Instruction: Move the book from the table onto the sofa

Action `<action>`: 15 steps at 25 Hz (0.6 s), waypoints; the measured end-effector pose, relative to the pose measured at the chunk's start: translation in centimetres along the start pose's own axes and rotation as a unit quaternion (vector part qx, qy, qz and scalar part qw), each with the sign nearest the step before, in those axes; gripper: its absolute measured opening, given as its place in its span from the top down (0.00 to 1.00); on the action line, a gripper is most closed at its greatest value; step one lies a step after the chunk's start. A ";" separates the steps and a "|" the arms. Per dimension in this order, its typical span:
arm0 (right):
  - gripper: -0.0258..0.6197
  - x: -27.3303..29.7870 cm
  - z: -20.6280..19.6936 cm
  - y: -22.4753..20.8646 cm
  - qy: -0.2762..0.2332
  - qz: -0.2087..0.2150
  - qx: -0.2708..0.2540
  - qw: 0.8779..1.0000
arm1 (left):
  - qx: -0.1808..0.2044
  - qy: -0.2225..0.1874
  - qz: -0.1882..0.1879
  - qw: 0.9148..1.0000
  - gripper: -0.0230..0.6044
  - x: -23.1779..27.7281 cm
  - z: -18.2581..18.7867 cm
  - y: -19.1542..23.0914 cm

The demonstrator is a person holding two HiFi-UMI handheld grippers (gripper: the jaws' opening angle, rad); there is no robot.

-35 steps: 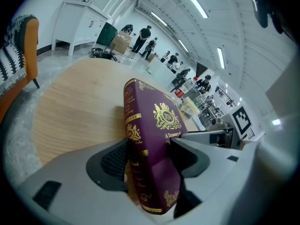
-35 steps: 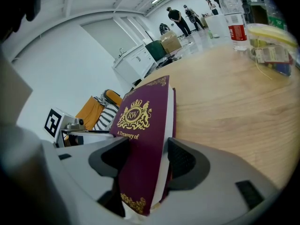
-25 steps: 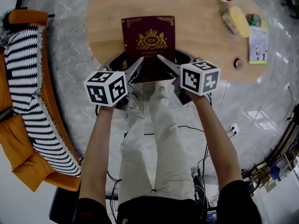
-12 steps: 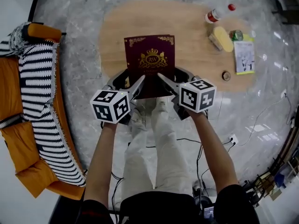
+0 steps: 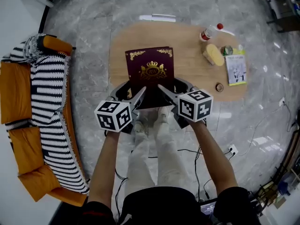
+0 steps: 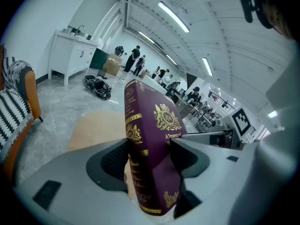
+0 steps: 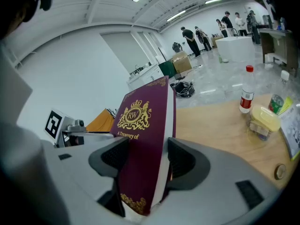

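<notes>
A thick maroon book (image 5: pixel 151 74) with a gold crest hangs in the air above the wooden table (image 5: pixel 187 43), held by both grippers at its near corners. My left gripper (image 5: pixel 139 93) is shut on the spine side of the book (image 6: pixel 149 144). My right gripper (image 5: pixel 163 89) is shut on the page-edge side of the book (image 7: pixel 143 158). The orange sofa (image 5: pixel 18 139) with a black-and-white striped throw (image 5: pixel 49 125) stands at the left in the head view.
On the table's right end lie a plastic bottle (image 5: pixel 210 32), a yellow sponge (image 5: pixel 214 54), a small can (image 5: pixel 228 50), a booklet (image 5: pixel 236 69) and a small round lid (image 5: pixel 219 86). Cables (image 5: pixel 197 151) run over the marble floor. People stand far off in the room.
Both grippers have risen with the book, and the table and sofa now look smaller and farther below. The grip on the book is unchanged.
</notes>
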State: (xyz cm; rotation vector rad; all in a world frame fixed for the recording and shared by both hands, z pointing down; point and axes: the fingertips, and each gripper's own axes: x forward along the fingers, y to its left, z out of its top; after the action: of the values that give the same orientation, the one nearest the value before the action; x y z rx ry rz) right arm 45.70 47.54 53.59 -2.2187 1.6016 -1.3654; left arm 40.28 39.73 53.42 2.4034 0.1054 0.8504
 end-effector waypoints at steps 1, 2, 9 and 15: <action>0.53 -0.4 0.5 0.4 -0.001 -0.001 -0.003 1.000 | 0.000 -0.002 -0.001 1.000 0.50 -0.4 0.4 -0.4; 0.53 -0.9 1.0 0.8 -0.002 -0.001 -0.006 1.000 | 0.000 -0.005 -0.001 1.000 0.50 -0.8 0.9 -0.8; 0.53 -3.7 5.0 3.0 -0.010 0.016 -0.013 1.000 | 0.019 -0.024 0.011 0.999 0.50 -3.3 5.1 -3.7; 0.53 -5.8 7.2 5.2 -0.001 0.032 -0.032 0.999 | 0.010 -0.044 0.027 0.999 0.50 -5.8 7.0 -5.8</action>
State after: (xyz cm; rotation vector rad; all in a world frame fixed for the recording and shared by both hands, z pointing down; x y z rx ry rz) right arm 46.57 46.95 43.05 -2.1804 1.7235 -1.3135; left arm 40.59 39.58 42.62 2.4678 0.0149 0.7689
